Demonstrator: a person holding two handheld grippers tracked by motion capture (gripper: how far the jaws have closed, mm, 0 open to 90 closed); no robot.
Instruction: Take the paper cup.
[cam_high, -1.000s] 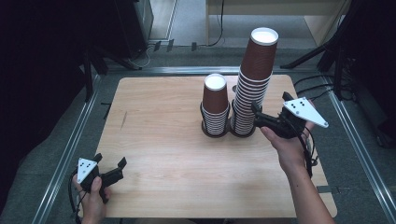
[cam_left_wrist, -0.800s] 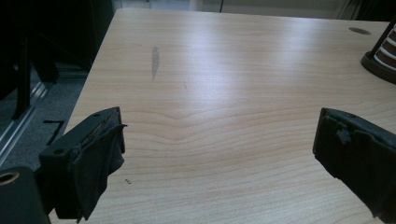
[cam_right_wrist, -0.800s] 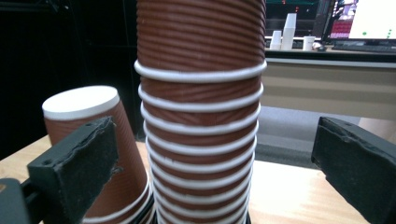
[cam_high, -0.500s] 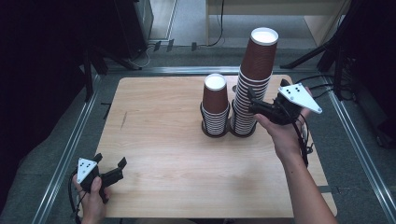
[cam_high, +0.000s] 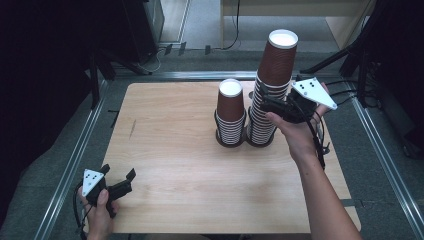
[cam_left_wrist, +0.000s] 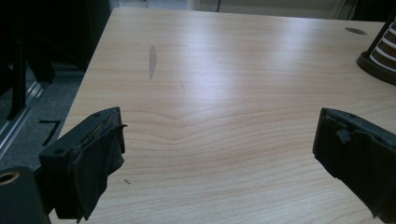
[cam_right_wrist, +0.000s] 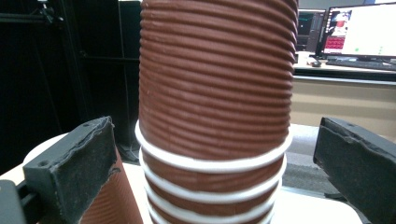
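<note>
Two brown cup stacks on table (cam_high: 175, 150): tall stack (cam_right_wrist: 215, 112), short stack (cam_high: 231, 115). Right hand-held gripper (cam_high: 272, 103), jaws wide, has advanced to straddle tall stack. Left hand-held gripper (cam_high: 122, 181) unmoved, wide, well apart.

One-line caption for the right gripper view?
Open right gripper straddles the top ribbed brown cup of the tall stack, jaws not yet touching.

Jaws wide apart over bare wooden table (cam_left_wrist: 210, 93).
</note>
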